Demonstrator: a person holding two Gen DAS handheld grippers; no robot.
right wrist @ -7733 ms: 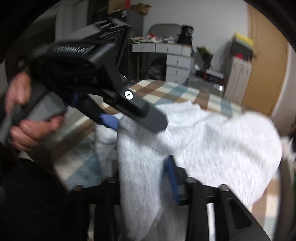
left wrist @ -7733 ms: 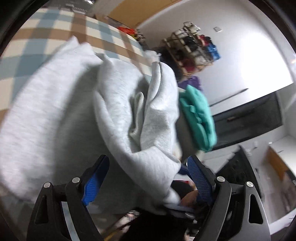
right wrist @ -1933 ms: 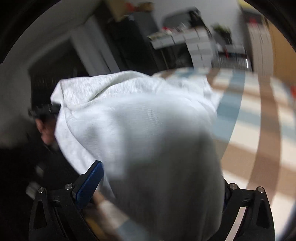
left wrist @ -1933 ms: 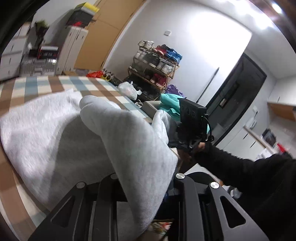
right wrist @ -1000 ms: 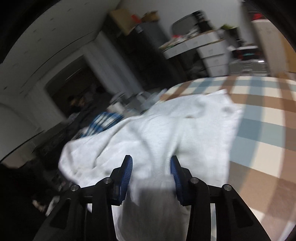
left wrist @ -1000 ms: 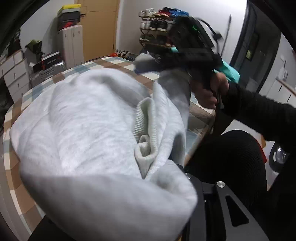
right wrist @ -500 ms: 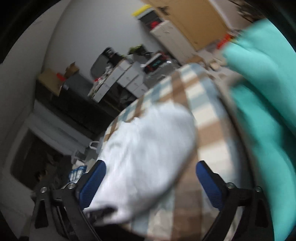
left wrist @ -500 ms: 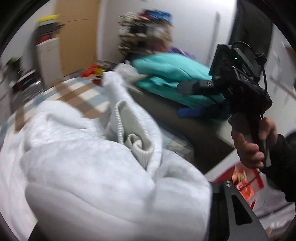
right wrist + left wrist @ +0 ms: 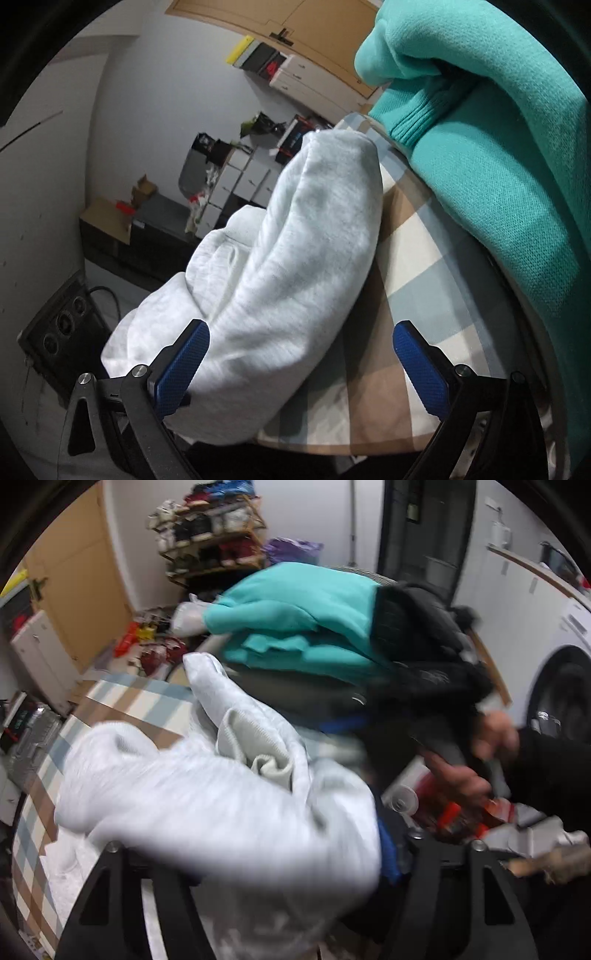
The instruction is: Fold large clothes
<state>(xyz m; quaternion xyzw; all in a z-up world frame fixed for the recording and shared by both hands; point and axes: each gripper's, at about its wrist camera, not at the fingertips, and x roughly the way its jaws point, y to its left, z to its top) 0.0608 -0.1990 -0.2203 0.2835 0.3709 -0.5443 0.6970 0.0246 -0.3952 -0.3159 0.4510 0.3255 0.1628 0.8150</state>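
A light grey sweatshirt (image 9: 221, 797) lies bunched over my left gripper (image 9: 258, 849), its ribbed cuff on top. The jaws are opening. Cloth fills the gap and hides the left finger, and only the right blue pad (image 9: 388, 853) shows at the cloth's edge. In the right wrist view the same sweatshirt (image 9: 295, 258) lies in a thick fold on the checked tablecloth (image 9: 413, 258). My right gripper (image 9: 303, 354) stands wide open, its left pad (image 9: 184, 365) beside the fold, its right pad over bare cloth. A person's hand (image 9: 454, 779) holds that gripper, blurred.
A folded teal garment (image 9: 295, 602) sits on a pile with a black one (image 9: 424, 646) past the table's end, and the teal garment (image 9: 498, 147) looms close on the right. A washing machine (image 9: 561, 686) and shoe rack (image 9: 214, 528) stand behind.
The right gripper has let go of the sweatshirt, opened wide and rolled over. The left gripper has swung towards the teal pile, and its right pad now shows beside the cloth.
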